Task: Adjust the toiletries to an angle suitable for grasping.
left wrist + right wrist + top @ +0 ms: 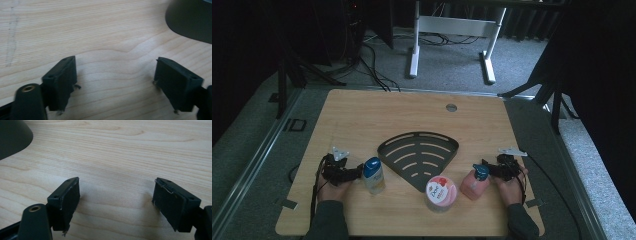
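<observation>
My left gripper [341,170] rests at the table's near left, held by a hand, just left of a white bottle with a blue cap [373,175]. In the left gripper view my left gripper [116,61] stands open over bare wood. My right gripper [501,168] sits at the near right, beside a pink pump bottle with a blue pump [475,183]. The right gripper view shows my right gripper [117,180] open too, nothing between its jaws. A round tub with a pink-and-white lid [441,192] stands near the front edge. A black fan-shaped slotted rack [418,156] lies flat at the centre.
The wooden table [412,115] has a small round grommet [451,107] at its far side. A dark rack edge [190,20] shows at the top right of the left gripper view, and a dark rack edge [12,137] at the top left of the right gripper view. Beyond the table stand desk legs and cables.
</observation>
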